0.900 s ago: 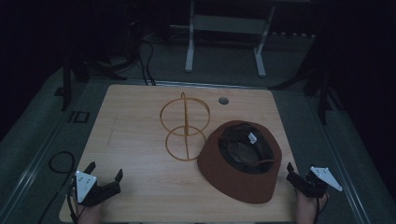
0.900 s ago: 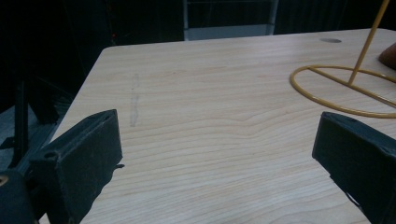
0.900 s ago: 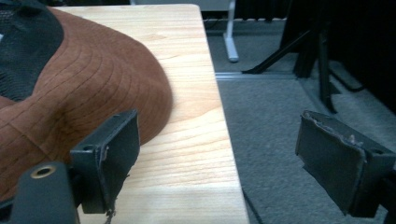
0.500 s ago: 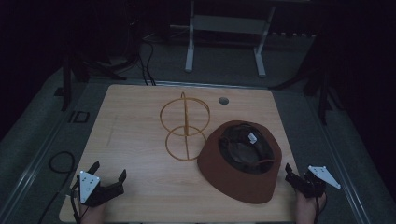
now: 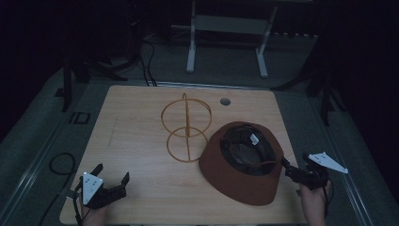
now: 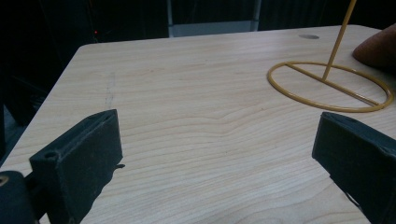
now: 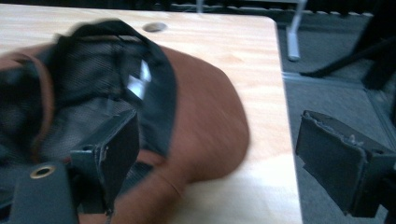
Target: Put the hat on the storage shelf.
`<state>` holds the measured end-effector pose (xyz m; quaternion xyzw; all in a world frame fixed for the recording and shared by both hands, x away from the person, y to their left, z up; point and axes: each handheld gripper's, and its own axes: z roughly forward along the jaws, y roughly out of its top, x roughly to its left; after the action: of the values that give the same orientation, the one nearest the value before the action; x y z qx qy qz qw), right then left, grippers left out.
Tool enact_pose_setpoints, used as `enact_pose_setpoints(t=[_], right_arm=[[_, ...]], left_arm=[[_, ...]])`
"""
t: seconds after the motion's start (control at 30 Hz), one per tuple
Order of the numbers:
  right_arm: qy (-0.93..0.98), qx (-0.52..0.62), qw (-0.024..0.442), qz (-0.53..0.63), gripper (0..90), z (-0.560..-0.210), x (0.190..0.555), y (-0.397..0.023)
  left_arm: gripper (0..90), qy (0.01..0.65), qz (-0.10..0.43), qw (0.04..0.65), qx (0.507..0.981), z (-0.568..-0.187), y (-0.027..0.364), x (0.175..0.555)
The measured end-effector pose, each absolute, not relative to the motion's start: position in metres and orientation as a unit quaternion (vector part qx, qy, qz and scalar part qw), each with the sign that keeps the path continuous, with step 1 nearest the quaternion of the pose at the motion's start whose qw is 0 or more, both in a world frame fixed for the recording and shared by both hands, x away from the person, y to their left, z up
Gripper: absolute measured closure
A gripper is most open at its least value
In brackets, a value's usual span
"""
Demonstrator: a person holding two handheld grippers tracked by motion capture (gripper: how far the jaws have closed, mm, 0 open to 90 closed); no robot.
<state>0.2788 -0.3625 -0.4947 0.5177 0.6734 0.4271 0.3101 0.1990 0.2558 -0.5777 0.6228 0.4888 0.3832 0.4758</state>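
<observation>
A brown hat (image 5: 242, 167) lies upside down on the right half of the wooden table (image 5: 136, 122), its black mesh lining and a white label facing up. A gold wire stand (image 5: 186, 127) of two rings on a rod rises just left of it. My right gripper (image 5: 297, 165) is open at the hat's right brim; in the right gripper view the hat (image 7: 201, 126) lies between and ahead of the jaws. My left gripper (image 5: 111, 173) is open near the front left corner, over bare wood, with the stand's base ring (image 6: 329, 86) ahead to its right.
A small round grommet (image 5: 225, 101) sits in the table near the back edge. A black cable loop (image 5: 59, 165) lies on the floor at the left. White metal frame legs (image 5: 226, 44) stand on the grey floor behind the table.
My left gripper has shifted slightly right along the front edge. My right gripper has edged closer to the hat's brim. The hat and stand have not moved.
</observation>
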Motion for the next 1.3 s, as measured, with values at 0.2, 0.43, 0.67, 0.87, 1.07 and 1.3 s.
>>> enact_pose_setpoints(t=[0.2,0.43,0.67,0.87,1.07,1.3], right_arm=[[0.709,0.485,0.282,0.428,12.4,-0.480,0.301,-0.349],[0.760,0.456,0.259,0.384,24.0,-0.492,0.339,-0.328],[0.794,0.445,0.265,0.319,25.5,-0.509,0.360,-0.315],[0.815,0.441,0.272,0.261,25.5,-0.530,0.374,-0.310],[0.823,0.425,0.308,0.216,33.8,-0.538,0.377,-0.298],[0.810,0.418,0.355,0.206,75.6,-0.535,0.376,-0.300]], left_arm=[[2.1,0.491,0.378,0.477,0.624,-0.578,0.256,0.200],[2.1,0.492,0.375,0.476,0.625,-0.579,0.256,0.200],[2.1,0.493,0.372,0.478,0.625,-0.579,0.257,0.200],[2.1,0.493,0.371,0.478,0.625,-0.579,0.257,0.201],[2.1,0.492,0.370,0.476,0.628,-0.579,0.257,0.201],[2.1,0.495,0.369,0.478,0.625,-0.579,0.258,0.200]])
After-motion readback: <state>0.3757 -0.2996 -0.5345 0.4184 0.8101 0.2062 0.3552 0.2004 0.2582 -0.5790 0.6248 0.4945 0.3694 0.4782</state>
